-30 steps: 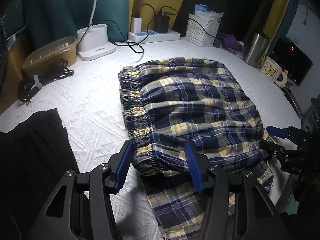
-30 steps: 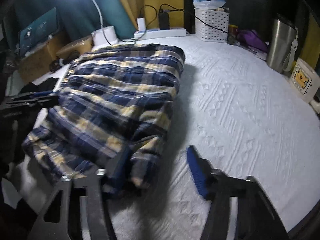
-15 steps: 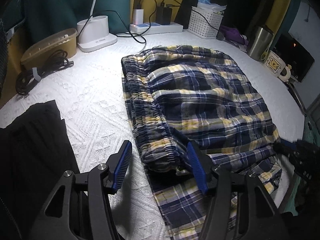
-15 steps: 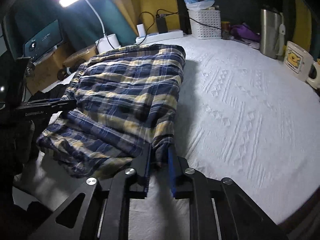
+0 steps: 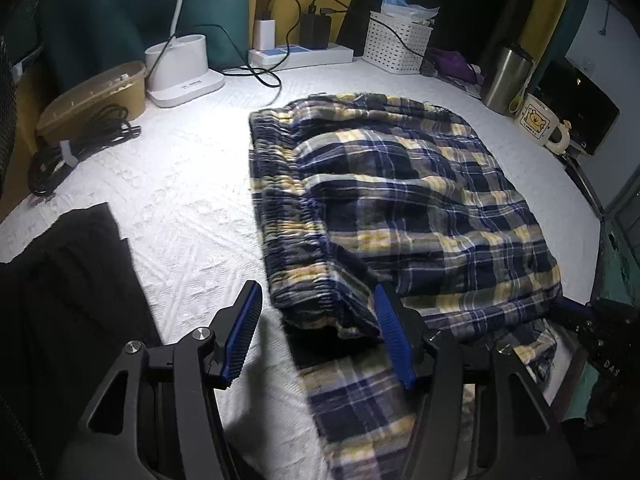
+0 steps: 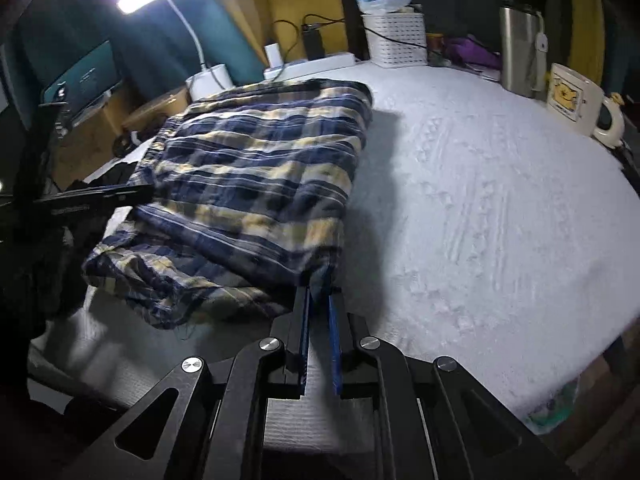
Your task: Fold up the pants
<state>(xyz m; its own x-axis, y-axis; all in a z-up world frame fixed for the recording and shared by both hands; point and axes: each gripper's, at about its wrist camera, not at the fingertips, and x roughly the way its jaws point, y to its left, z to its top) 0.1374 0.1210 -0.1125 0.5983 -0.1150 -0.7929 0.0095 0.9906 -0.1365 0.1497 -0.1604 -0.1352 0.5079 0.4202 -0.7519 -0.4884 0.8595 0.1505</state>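
Right tongs [image 6: 319, 304] are now clamping the near corner of the plaid pants [image 6: 256, 184], where a second ago they were gaping apart beside that corner and had nothing between them; the blue pads are pressing a pinch of cloth at the near edge of the bench [image 6: 500, 208]. Left tongs [image 5: 316, 320] are standing wide apart around the elastic waistband end of the pants [image 5: 400, 208], one pad on bare white cover and the other lying against the fabric, and they are holding nothing, as they were a second ago. Between them the pants are lying in a thick folded bundle across the middle of the bench [image 5: 180, 184], with a loose leg trailing over the near edge under the left tongs. Judging from this, the right side is secured and the left side is not, so the next fold is probably waiting on the left tongs closing on the waistband. Farther back, a black garment [image 5: 60, 300] is lying at the near left corner, and a white basket [image 5: 398, 46] and a mug [image 5: 536, 124] are sitting along the far edge.
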